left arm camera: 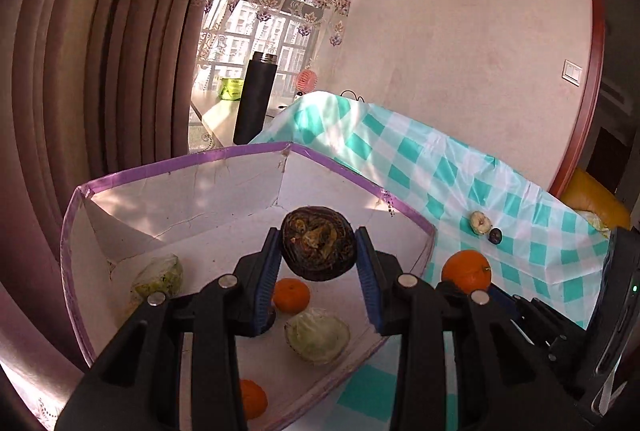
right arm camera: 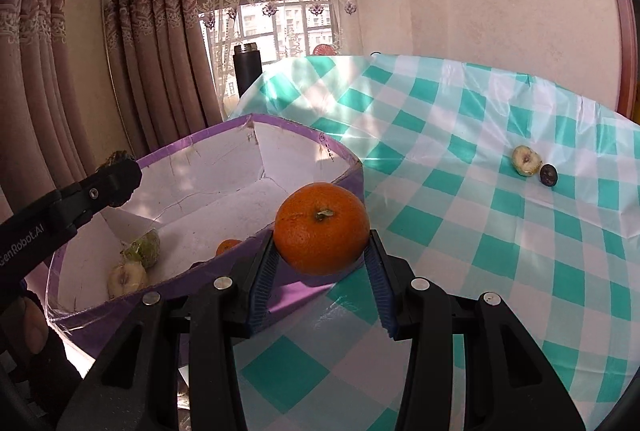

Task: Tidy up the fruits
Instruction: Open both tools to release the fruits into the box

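Observation:
My left gripper (left arm camera: pixel 318 258) is shut on a dark brown shrivelled fruit (left arm camera: pixel 318 243) and holds it above the inside of a white box with a purple rim (left arm camera: pixel 180 167). In the box lie two mandarins (left arm camera: pixel 291 295), a pale green fruit half (left arm camera: pixel 318 337) and another greenish fruit (left arm camera: pixel 158 277). My right gripper (right arm camera: pixel 322 251) is shut on an orange mandarin (right arm camera: pixel 322 227), held just over the right rim of the purple-rimmed box (right arm camera: pixel 304 135). The left gripper (right arm camera: pixel 116 179) shows at the left of the right wrist view. A pale fruit half (right arm camera: pixel 526 159) and a small dark fruit (right arm camera: pixel 548 175) lie on the cloth.
A teal and white checked cloth (right arm camera: pixel 480 231) covers the table. A black flask (left arm camera: pixel 256 97) stands behind the box near the window. Heavy curtains (left arm camera: pixel 120 51) hang at the left. A finger (right arm camera: pixel 34 323) shows at the left edge. An orange seat (left arm camera: pixel 596 207) is at the far right.

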Motion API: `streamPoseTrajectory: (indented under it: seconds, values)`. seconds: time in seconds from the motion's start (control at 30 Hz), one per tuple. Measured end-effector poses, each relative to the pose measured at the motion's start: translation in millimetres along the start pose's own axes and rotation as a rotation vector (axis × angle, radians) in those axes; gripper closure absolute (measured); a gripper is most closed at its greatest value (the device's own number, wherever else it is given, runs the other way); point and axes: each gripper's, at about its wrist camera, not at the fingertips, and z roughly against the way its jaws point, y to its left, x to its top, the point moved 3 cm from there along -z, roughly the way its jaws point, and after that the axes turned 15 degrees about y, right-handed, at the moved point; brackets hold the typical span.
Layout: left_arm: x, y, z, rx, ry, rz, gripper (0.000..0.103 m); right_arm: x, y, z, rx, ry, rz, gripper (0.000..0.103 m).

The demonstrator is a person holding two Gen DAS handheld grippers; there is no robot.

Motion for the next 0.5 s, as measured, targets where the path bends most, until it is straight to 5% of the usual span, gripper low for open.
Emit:
streamPoseTrajectory:
  seconds: [0.27, 0.5]
  values:
    - [-4.3, 49.2, -11.7, 0.079, 0.122, 0.105, 0.065, 27.0, 50.0, -27.9, -0.002, 0.061, 0.143, 0.059]
    - [-7.9, 65.0, -13.5, 0.171, 0.142, 0.131, 0.065, 26.5, 82.4, -60.2, -0.124, 0.184, 0.295, 0.059]
